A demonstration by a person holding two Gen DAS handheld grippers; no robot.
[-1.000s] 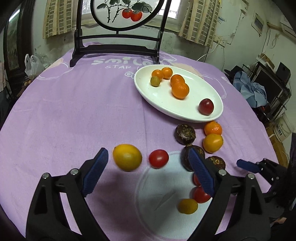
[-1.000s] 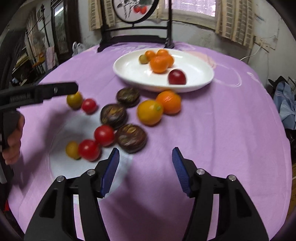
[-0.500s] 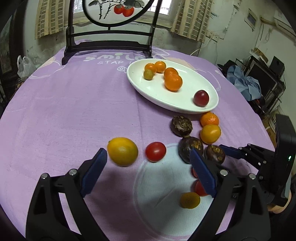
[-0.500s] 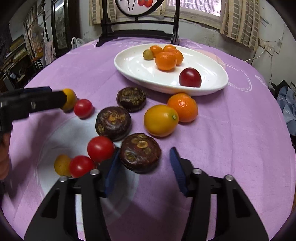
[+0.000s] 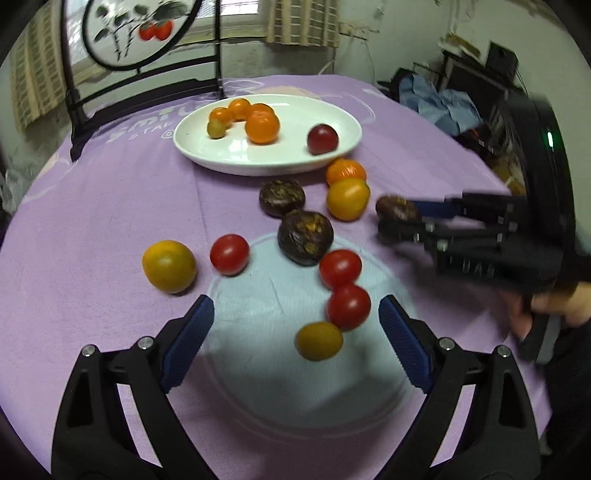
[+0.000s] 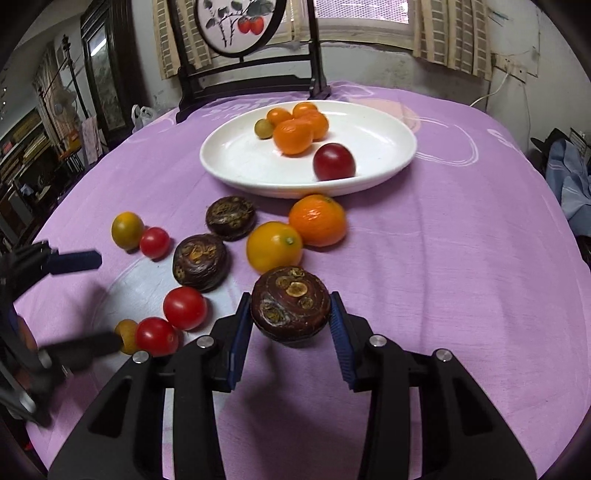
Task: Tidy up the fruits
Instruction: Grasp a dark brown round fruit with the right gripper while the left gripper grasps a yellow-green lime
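My right gripper (image 6: 290, 325) is shut on a dark brown round fruit (image 6: 290, 304), also seen in the left wrist view (image 5: 396, 209), just above the purple cloth. My left gripper (image 5: 295, 332) is open and empty over a small yellow fruit (image 5: 318, 340) and two red tomatoes (image 5: 348, 305). A white plate (image 6: 240, 158) at the back holds several oranges (image 6: 293, 136), a small green fruit (image 6: 264, 128) and a dark red fruit (image 6: 333, 161). Two more brown fruits (image 6: 200, 261), an orange (image 6: 317, 220) and a yellow fruit (image 6: 274, 245) lie in front of the plate.
A yellow-green fruit (image 5: 169, 266) and a red tomato (image 5: 229, 254) lie at the left. A dark wooden stand with a round painted screen (image 6: 240, 22) is behind the plate. The round table's edge (image 6: 554, 258) drops off at the right, near blue clothes (image 5: 447, 107).
My right gripper has moved forward and closed on the nearest brown fruit. My left gripper has swung right, over the tomatoes and small yellow fruit, staying open.
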